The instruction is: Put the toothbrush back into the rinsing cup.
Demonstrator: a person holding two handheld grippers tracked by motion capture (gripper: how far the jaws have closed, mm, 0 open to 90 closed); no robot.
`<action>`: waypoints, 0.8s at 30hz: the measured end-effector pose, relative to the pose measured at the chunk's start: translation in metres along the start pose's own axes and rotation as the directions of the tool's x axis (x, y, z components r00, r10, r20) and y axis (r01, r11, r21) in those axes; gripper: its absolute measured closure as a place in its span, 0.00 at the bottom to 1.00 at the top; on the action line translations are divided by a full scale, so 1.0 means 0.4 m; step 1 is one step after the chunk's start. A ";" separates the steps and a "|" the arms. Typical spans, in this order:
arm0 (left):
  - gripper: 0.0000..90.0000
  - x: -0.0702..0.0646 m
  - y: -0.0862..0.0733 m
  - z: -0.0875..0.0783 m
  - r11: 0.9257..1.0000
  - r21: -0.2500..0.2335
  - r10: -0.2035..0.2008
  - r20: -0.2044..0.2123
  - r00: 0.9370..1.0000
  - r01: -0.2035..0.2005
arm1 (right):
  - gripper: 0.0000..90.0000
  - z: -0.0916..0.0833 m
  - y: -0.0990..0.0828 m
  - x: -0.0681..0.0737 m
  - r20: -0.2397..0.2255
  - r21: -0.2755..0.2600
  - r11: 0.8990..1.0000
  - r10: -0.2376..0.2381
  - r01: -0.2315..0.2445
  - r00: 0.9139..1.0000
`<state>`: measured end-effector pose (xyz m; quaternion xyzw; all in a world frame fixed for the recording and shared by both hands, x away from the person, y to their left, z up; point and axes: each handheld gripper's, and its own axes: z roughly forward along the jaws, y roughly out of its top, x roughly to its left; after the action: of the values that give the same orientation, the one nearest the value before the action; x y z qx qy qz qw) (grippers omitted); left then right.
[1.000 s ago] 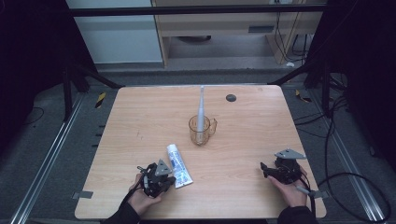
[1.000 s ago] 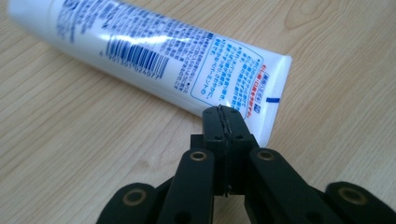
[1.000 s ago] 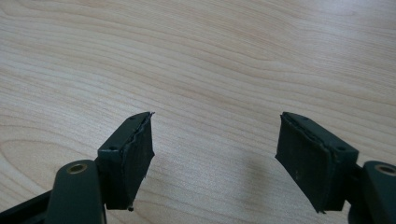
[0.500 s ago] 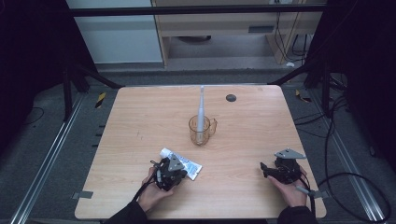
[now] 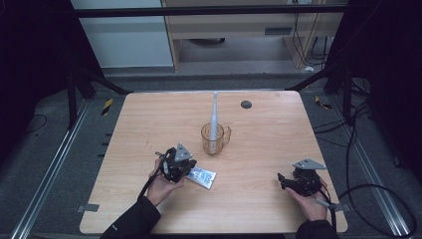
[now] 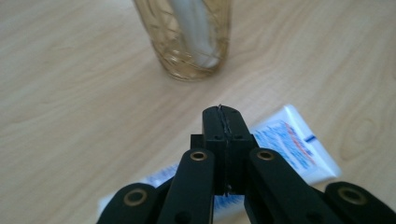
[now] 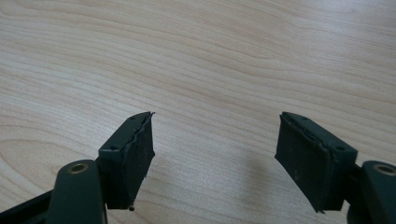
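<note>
Wooden table with dark floor and racking all round, pretty bare setup. Near the middle sits a clear glass mug with a white toothbrush standing in it, leaning toward the far edge. There's also a little dark disc further back, well apart from everything.

What I'm working on is the toothpaste tube. It's lying flat on the table on my near-left side, just short of the mug. The left gripper is right on top of it. In the left gripper view the jaws are pressed tight together and I can't see anything pinched between them. The tube runs crosswise underneath them, its flat crimped end sticking out to the right of the tips. So its long axis sits across the jaws, not along them. The mug is dead ahead of the tips, near but not touching.

The right gripper is parked well off on the near-right, with its jaws wide open over bare wood and holding nothing.

My read: the left hand is clearly the one for this, being way closer. To actually pick the tube up, I'd guess the jaws need to open first and straddle it across the narrow width.
</note>
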<state>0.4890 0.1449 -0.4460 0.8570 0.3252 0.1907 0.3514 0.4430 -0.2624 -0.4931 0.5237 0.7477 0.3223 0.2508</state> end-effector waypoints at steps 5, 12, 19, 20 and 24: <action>0.99 0.058 0.013 0.018 0.999 0.012 -0.029 -0.057 0.998 0.029 | 0.31 0.001 -0.001 -0.003 0.003 0.001 1.000 -0.004 0.004 1.000; 0.99 0.112 -0.001 0.069 0.995 0.098 -0.016 -0.063 0.998 0.022 | 0.31 0.001 0.000 0.000 -0.003 0.006 1.000 0.000 0.000 1.000; 0.99 0.108 -0.025 0.072 0.987 0.158 0.008 -0.054 0.998 0.001 | 0.31 0.001 -0.001 -0.004 0.000 0.002 1.000 -0.004 0.004 1.000; 0.99 0.107 -0.029 0.068 0.987 0.161 0.012 -0.055 0.998 -0.003 | 0.31 0.001 0.000 -0.003 0.000 0.003 1.000 -0.005 0.005 1.000; 0.99 0.107 -0.045 0.052 0.987 0.161 0.002 -0.056 0.998 0.007 | 0.31 0.001 -0.001 -0.001 -0.003 0.007 1.000 0.000 0.000 1.000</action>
<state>0.5235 0.1741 -0.4690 0.8766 0.3502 0.1875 0.2717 0.4434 -0.2626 -0.4937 0.5240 0.7492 0.3206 0.2478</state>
